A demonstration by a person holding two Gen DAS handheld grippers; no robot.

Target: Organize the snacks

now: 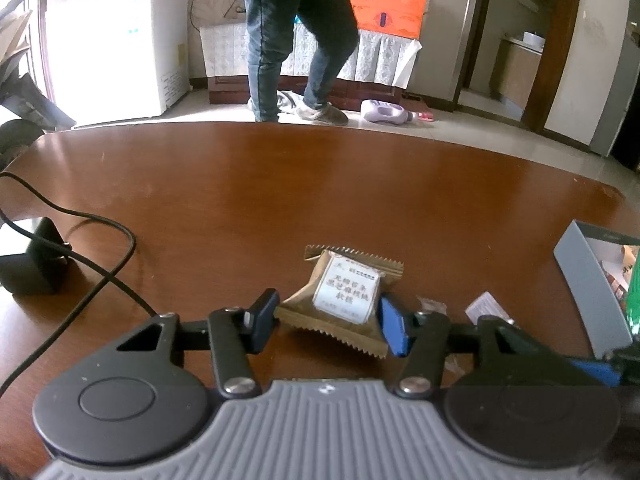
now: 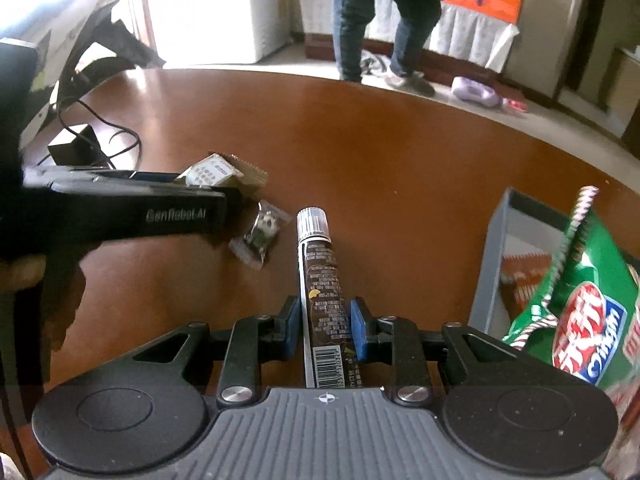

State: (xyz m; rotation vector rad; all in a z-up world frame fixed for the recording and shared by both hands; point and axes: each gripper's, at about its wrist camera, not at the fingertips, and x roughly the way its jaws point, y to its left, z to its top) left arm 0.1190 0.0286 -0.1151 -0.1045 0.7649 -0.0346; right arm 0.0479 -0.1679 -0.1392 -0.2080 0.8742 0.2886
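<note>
My left gripper (image 1: 328,320) clamps the tan crinkly foil snack pouch (image 1: 344,300) by its puffy middle: light, soft, crushable | my right gripper (image 2: 324,330) clamps the dark slim glossy tube (image 2: 322,292) low on its body: slippery, stiffish | grey open box (image 2: 490,276) lies to my right.

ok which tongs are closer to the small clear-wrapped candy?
Left. The left tongs, closed on the brown snack packet, sit just beside the small clear-wrapped candy; the right tongs grip the dark tube, farther back.
</note>
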